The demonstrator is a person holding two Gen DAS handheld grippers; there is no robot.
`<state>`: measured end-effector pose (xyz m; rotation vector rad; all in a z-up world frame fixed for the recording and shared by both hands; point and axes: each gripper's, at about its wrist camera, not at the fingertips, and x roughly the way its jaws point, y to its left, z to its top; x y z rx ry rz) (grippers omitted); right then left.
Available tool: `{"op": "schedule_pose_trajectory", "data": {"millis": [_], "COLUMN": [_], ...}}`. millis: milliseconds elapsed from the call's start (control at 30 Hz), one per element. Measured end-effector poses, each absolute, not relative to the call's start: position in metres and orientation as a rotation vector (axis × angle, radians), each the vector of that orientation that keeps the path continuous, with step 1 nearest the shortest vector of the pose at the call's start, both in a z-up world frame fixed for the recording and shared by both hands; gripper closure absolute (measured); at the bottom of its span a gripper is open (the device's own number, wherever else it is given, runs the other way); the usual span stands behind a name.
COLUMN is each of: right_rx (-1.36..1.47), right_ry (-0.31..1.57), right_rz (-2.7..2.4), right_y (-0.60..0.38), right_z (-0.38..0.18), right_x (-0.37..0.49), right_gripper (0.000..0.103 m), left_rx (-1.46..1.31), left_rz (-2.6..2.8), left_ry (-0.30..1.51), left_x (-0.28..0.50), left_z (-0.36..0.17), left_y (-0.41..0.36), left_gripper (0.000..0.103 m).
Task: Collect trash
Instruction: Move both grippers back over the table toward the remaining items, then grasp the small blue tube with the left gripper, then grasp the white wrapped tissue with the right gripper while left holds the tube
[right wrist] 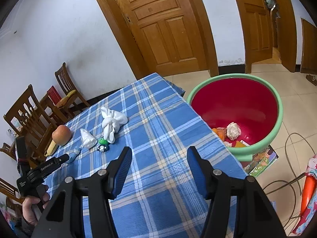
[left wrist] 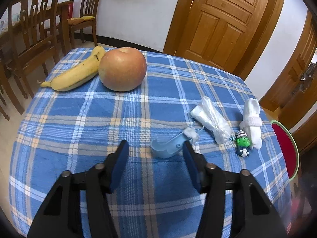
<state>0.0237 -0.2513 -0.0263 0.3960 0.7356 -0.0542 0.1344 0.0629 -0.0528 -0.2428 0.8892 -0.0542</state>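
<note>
Left wrist view: my left gripper (left wrist: 155,150) is half open, holding nothing. The blue plastic piece (left wrist: 166,147) lies low in the middle, between the tips. It looks light, stiff and thin, so I should pinch its curved rim.

Each claw (left wrist: 155,148) is black with blue pads (left wrist: 119,164), silver pivot screws and white lettering.
</note>
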Motion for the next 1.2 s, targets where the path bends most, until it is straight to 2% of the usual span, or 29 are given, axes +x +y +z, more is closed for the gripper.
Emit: {"op": "schedule_pose_trajectory", "data": {"millis": [167,233,300,1200], "right_rx": [0.386,0.381,0.376,0.148], "right_ry": [0.748,0.753,0.757,0.843], "right_rz": [-0.043,-0.038,-0.033,0.290], "right_y": [-0.246,-0.243,-0.241,-0.106], "right_z": [-0.028,-0.029,-0.029,-0.039], "right_x": [0.027,0.029,0.031,0.120], "right_gripper": [0.042,0.042,0.042,0.042], "left_rx": [-0.276,-0.292,-0.305,-0.481], "left_rz": [-0.072,-0.085,-0.094,0.091], "left_ry": [0.898,0.901,0.901,0.755], "left_x": [0.137,0.137,0.138,0.109], "left_z": [-0.058,-0.059,-0.060,-0.036], "left_y": [0.065,0.066,0.067,0.147], "left_gripper": [0.070,0.085,0.090,0.091]}}
